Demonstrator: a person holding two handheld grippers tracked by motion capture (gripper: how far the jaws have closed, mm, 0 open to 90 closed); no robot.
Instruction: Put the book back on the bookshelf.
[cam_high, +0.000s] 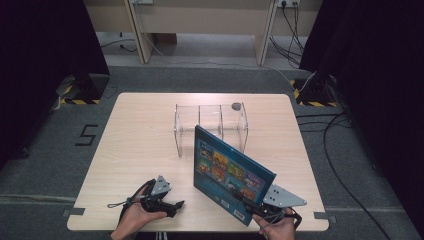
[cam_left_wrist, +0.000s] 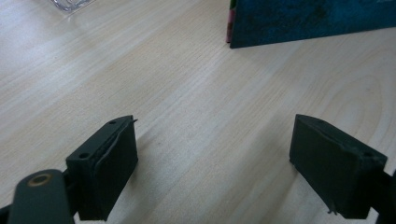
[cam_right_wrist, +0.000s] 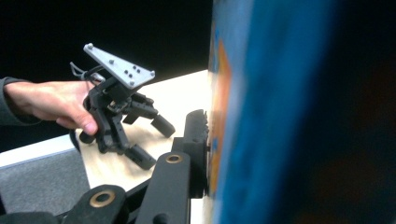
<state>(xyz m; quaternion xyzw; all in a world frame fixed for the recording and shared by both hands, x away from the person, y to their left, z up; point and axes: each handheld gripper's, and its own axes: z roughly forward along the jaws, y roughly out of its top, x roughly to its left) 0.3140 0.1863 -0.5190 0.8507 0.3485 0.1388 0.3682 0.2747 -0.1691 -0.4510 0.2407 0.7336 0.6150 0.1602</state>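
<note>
The right tool (cam_high: 248, 204) grips the book's (cam_high: 230, 172) near corner – the clear rack (cam_high: 211, 127) stands just behind it – while the left tool (cam_high: 172, 206) rests wide open, empty.

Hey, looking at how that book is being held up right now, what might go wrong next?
1. The right gripper pinches the blue picture book only at its low near corner, so the tilted book may swing or slip free.
2. The clear acrylic rack stands just behind the book; a swing could knock or shift it.
3. The left gripper sits open on the table, away from the book, giving no support.
</note>
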